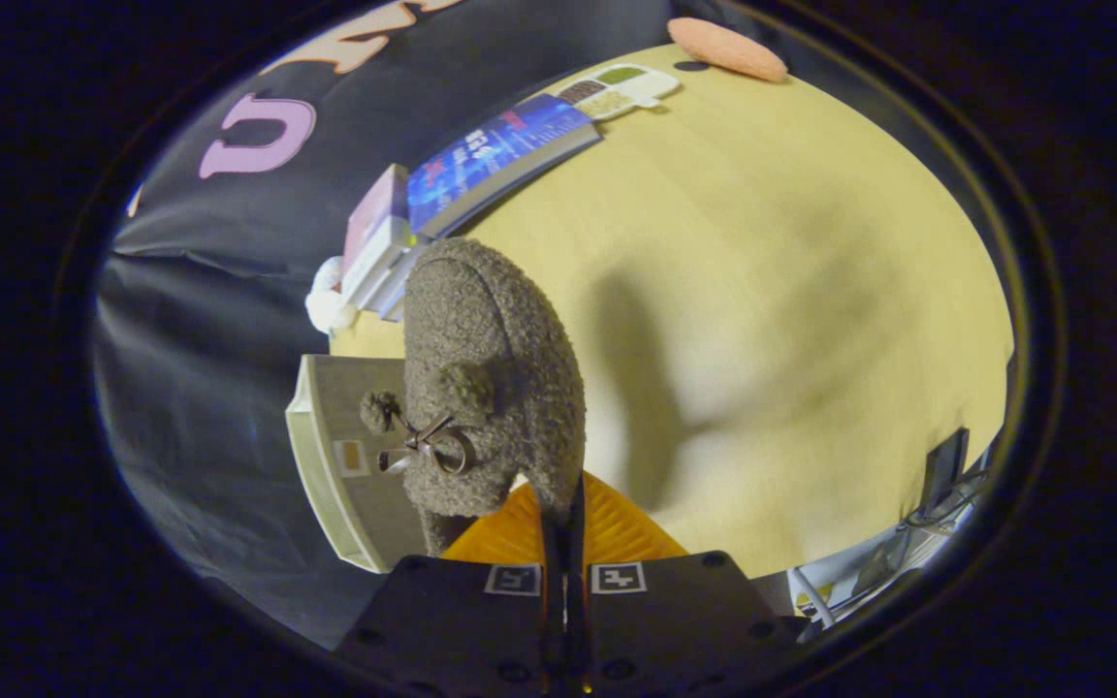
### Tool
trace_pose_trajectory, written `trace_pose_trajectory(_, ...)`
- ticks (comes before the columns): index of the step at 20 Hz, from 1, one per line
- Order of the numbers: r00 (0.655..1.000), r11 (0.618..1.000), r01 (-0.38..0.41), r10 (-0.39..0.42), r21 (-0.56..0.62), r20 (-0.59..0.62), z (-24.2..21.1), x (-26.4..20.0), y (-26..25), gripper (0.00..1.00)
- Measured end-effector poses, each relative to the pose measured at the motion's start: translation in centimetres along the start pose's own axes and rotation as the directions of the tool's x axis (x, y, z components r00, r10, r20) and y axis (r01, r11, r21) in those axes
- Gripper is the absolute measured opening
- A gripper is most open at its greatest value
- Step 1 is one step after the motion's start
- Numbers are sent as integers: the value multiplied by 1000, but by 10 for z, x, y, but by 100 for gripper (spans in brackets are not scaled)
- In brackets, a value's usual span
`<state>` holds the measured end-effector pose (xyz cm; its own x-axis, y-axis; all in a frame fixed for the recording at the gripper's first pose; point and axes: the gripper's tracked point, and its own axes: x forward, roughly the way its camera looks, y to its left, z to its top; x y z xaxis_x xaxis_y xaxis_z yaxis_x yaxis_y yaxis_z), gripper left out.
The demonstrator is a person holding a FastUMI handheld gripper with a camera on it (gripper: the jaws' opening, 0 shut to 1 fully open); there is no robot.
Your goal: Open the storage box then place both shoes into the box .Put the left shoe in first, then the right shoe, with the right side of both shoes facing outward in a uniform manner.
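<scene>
Fingers (563, 543) clamped together on fuzzy shoe's (491, 378) edge | storage box (345, 465) beside it | books (481, 170) beyond on table (762, 291)

The fuzzy shoe (491, 378) hides part of the storage box (350, 465), and the tool (564, 543) covers its heel.

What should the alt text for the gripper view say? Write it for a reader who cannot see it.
The gripper is shut on the edge of a fuzzy grey-brown shoe with pompoms and a small bow, held up above a pale wooden table. Beyond the shoe lie a blue book and stacked boxes; beside it is a grey storage box.
</scene>
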<state>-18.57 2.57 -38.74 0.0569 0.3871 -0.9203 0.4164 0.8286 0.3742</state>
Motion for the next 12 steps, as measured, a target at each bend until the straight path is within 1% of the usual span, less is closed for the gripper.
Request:
trace_pose_trajectory(4,997,996,-76,76,-42,4,-4,-7,62,5)
trace_pose_trajectory(7,994,989,-112,112,-95,-5,-16,-7,103,5)
trace_pose_trajectory(12,985,974,-173,170,-146,-34,-39,-1,163,5)
